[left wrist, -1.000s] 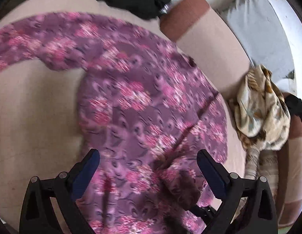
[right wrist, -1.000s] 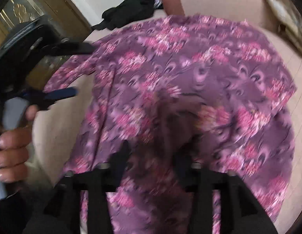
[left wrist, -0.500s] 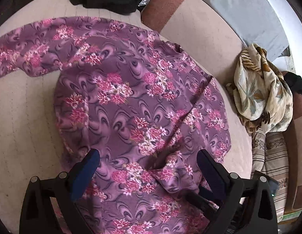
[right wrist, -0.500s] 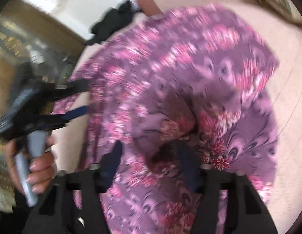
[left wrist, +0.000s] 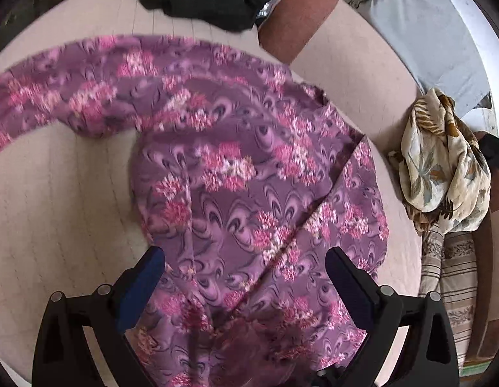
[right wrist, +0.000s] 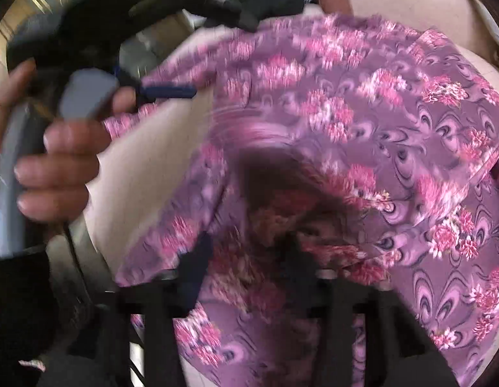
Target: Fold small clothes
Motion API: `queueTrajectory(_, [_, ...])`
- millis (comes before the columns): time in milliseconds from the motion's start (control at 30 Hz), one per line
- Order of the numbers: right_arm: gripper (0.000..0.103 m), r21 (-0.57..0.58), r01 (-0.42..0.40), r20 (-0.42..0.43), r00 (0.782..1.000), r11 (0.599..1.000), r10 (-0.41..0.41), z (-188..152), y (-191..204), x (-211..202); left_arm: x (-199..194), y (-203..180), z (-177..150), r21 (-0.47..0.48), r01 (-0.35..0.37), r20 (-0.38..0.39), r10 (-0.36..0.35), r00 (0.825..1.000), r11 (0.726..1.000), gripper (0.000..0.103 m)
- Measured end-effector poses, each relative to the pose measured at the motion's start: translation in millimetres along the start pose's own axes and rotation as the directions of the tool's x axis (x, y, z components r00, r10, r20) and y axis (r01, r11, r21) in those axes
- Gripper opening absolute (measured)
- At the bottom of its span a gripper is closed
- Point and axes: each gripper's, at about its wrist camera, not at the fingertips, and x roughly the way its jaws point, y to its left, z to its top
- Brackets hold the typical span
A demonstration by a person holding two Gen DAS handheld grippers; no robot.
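Cloth of the purple floral garment (right wrist: 362, 148) is bunched between my half-closed right gripper (right wrist: 246, 258) at lower centre, while my left gripper (left wrist: 244, 267) gapes.

1. A purple fabric garment printed with pink flower clusters and dark swirls (left wrist: 236, 174) lies spread over a beige quilted surface.
2. One long sleeve stretches out flat towards the left in the left wrist view.
3. A diagonal fold edge crosses its right half.
4. Its near part is bunched and lifted, blurred in the right wrist view (right wrist: 362, 148).
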Motion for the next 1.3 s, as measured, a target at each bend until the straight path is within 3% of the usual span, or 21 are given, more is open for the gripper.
queueTrajectory(133, [0.066,0.048,-0.053,0.027,0.998,0.997,0.052,13.1,-25.6,-32.3,-0.5,-10.8,-9.8,0.037,-0.006,-0.013,0.007,1.000,0.999,0.101])
queueTrajectory(233, [0.066,0.122,0.043,0.085,0.995,0.992,-0.053,25.0,-63.3,-60.2,10.2,-22.3,-23.1,0.073,-0.006,-0.067,0.011,0.998,0.997,0.101])
queueTrajectory(333, [0.066,0.309,0.001,0.114,0.993,0.951,-0.038,32.0,-115.4,-71.2,14.6,-27.7,-50.9,0.117,0.024,-0.129,-0.009,0.992,0.993,0.098])
queueTrajectory(400, [0.065,0.422,-0.020,0.121,0.992,0.906,-0.034,26.7,-148.4,-73.6,6.4,-19.8,-73.4,0.138,-0.003,-0.103,0.017,0.995,0.990,0.098])
queueTrajectory(433, [0.058,0.441,-0.005,0.114,0.992,0.898,-0.050,24.1,-154.3,-70.7,4.1,-14.1,-85.2,0.146,-0.030,-0.096,0.044,0.994,0.989,0.098])
queueTrajectory(467, [0.052,0.469,0.033,0.096,0.992,0.883,-0.088,21.7,-165.0,-67.3,3.0,-3.9,-102.1,0.145,-0.065,-0.099,0.080,0.992,0.987,0.093])
queueTrajectory(500, [0.044,0.492,0.051,0.083,0.991,0.869,-0.105,20.8,-173.8,-63.5,3.4,4.6,-113.1,0.128,-0.074,-0.107,0.088,0.990,0.989,0.081])
queueTrajectory(533, [0.044,0.501,0.047,0.080,0.992,0.864,-0.100,21.3,-178.6,-60.5,4.6,13.1,-124.3,0.105,-0.074,-0.120,0.086,0.989,0.992,0.075])
queueTrajectory(633, [0.044,0.509,0.061,0.077,0.990,0.859,-0.116,24.6,-187.6,-41.2,-9.9,14.0,-142.1,0.147,-0.110,-0.037,0.117,0.992,0.983,0.058])
queueTrajectory(700, [0.041,0.485,0.079,0.105,0.983,0.871,-0.148,27.5,-184.3,-38.6,-15.0,15.2,-142.3,0.141,-0.080,-0.006,0.081,0.997,0.987,0.037])
queueTrajectory(733, [0.028,0.475,0.093,0.105,0.981,0.875,-0.161,27.2,-182.3,-36.5,-15.6,19.0,-142.4,0.127,-0.093,0.008,0.093,0.996,0.988,0.028])
queueTrajectory(767, [0.017,0.464,0.097,0.097,0.982,0.881,-0.160,28.3,-179.5,-34.7,-15.1,23.8,-142.7,0.113,-0.120,0.000,0.121,0.993,0.986,0.009])
queueTrajectory(800, [0.004,0.454,0.090,0.086,0.986,0.886,-0.144,29.7,-177.1,-32.8,-18.5,26.7,-142.6,0.100,-0.102,-0.004,0.102,0.995,0.990,0.008])
queueTrajectory(900, [0.004,0.414,0.095,0.117,0.981,0.905,-0.157,28.9,-165.0,-46.2,-50.4,36.6,-153.3,0.063,-0.031,0.050,0.028,0.998,0.998,0.005])
queueTrajectory(967, [0.004,0.405,0.076,0.137,0.980,0.911,-0.143,27.1,-157.2,-57.6,-64.9,39.6,-165.6,0.082,-0.052,0.093,0.044,0.995,0.995,0.005])
queueTrajectory(1067, [0.004,0.411,0.105,0.102,0.982,0.905,-0.160,23.4,-154.2,-51.7,-47.4,47.1,-171.8,0.070,-0.079,0.024,0.078,0.997,0.994,0.007])
queueTrajectory(1133, [0.008,0.413,0.146,0.050,0.982,0.899,-0.182,22.6,-158.1,-35.5,-47.1,48.4,-168.0,0.062,-0.145,0.024,0.143,0.989,0.988,0.025])
queueTrajectory(1200, [0.010,0.413,0.161,0.013,0.983,0.897,-0.182,20.6,-158.5,-33.6,-73.9,48.4,-170.7,0.075,-0.182,0.120,0.173,0.978,0.980,0.075])
queueTrajectory(1267, [0.026,0.396,0.122,0.056,0.986,0.910,-0.157,13.5,-149.4,-56.4,-97.7,48.5,-182.9,0.100,-0.223,0.209,0.199,0.957,0.970,0.096])
queueTrajectory(1300, [0.058,0.370,0.132,0.092,0.980,0.920,-0.177,7.1,-139.9,-76.9,-103.9,49.2,-191.3,0.121,-0.255,0.229,0.223,0.948,0.959,0.096])
